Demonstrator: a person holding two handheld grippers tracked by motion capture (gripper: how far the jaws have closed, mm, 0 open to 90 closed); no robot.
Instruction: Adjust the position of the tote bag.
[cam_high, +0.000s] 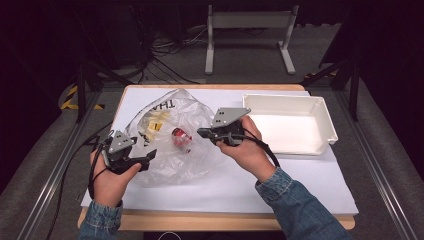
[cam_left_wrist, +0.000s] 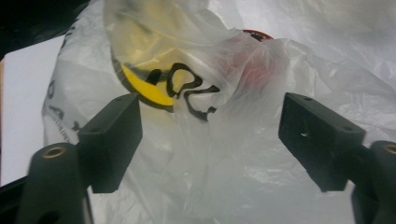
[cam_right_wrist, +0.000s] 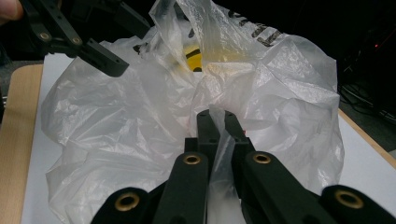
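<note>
Plastic bag (cam_high: 172, 145) film is pinched in my right tongs (cam_right_wrist: 218, 122); my left tongs (cam_left_wrist: 210, 140) gape. I should pull gently, so nothing rips.

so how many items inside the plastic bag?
2 visible through the plastic bag: a red item near the middle, a yellow-marked item behind it toward the left. More may be hidden in the folds.

A plastic bag (cam_high: 172, 137) lies on the desk (cam_high: 300, 185) at left, holding a can (cam_high: 181, 138); a tray (cam_high: 290, 122) sits to its right, toward the far edge.
</note>
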